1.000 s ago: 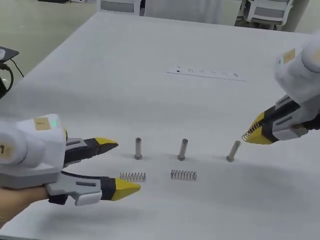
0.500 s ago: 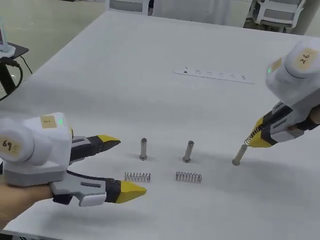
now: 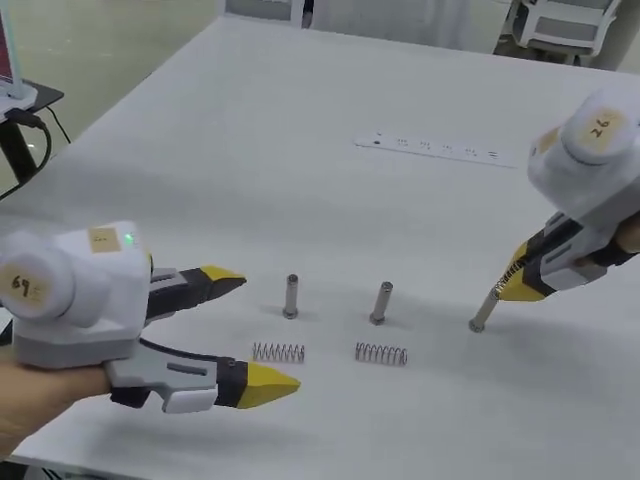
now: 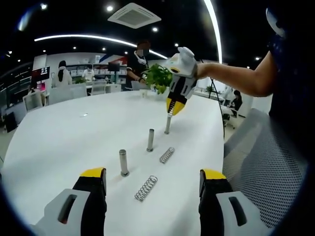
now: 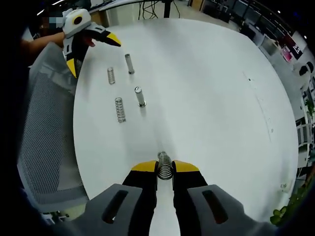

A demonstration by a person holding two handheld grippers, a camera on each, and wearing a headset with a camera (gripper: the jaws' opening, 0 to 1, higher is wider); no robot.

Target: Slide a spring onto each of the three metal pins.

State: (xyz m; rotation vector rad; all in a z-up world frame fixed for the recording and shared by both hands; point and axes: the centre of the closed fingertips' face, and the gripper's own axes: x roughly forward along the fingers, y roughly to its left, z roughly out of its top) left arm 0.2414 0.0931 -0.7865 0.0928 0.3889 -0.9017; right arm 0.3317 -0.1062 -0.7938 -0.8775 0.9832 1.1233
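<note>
Nearest me, my left gripper (image 3: 268, 330) waits with its yellow-tipped jaws spread wide, holding nothing. Just past it, two small silver wire springs (image 3: 278, 352) (image 3: 381, 354) lie flat on the white table (image 3: 300, 150). Each lies in front of a short grey metal pin (image 3: 291, 297) (image 3: 382, 302), and both pins are bare.

Further right, my right gripper (image 3: 505, 290) has come down lower than a second ago. Its jaws pinch a third wire spring (image 5: 165, 166). The spring's low end now seems to meet the top of the third metal pin (image 3: 483, 312). I think this spring is ready to slide on. No pin wears one yet.
</note>
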